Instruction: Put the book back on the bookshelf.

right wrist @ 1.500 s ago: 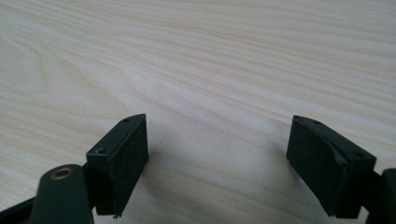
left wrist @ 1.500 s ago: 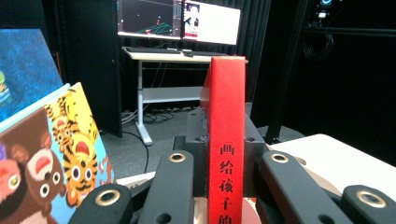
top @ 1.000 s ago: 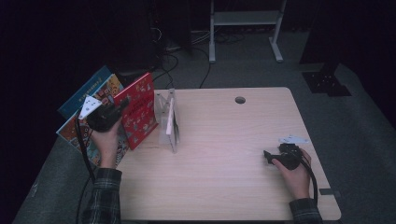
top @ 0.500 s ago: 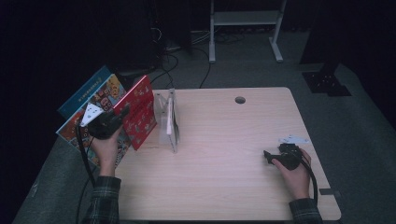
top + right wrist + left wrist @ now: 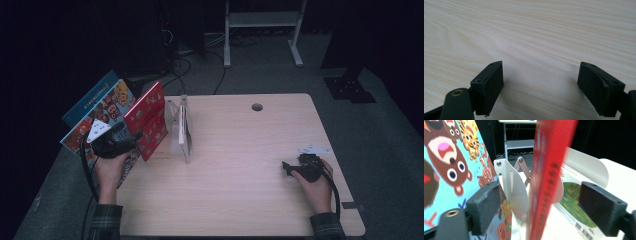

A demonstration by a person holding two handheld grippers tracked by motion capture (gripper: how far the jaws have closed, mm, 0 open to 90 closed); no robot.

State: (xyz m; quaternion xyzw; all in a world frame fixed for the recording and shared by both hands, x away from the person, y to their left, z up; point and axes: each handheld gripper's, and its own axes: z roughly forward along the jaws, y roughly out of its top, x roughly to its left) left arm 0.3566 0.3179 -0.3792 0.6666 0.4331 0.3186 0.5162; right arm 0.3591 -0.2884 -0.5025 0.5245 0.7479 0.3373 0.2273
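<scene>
A red picture book [image 5: 147, 120] stands tilted at the table's left edge, beside a blue animal picture book [image 5: 97, 107]. Both lean to the left of a white metal book rack [image 5: 182, 127]. My left gripper [image 5: 134, 136] is at the red book's near edge. In the left gripper view the red book [image 5: 549, 177] stands between the wide jaws of that gripper [image 5: 541, 212], and neither pad presses on it. Those jaws have just been opening. The blue book [image 5: 446, 165] and a white rack plate [image 5: 512, 187] lie behind. My right gripper [image 5: 286, 167] rests open on the table [image 5: 529, 30], empty.
The light wooden table [image 5: 240, 200] has a cable hole [image 5: 257, 107] near its far edge. A third book lies flat under the rack, as the left gripper view shows. A white desk frame [image 5: 260, 30] and cables stand on the floor beyond.
My left gripper has let go of the red book and drawn back toward the person, a little lower. The red book stays leaning. The right hand has kept still.
</scene>
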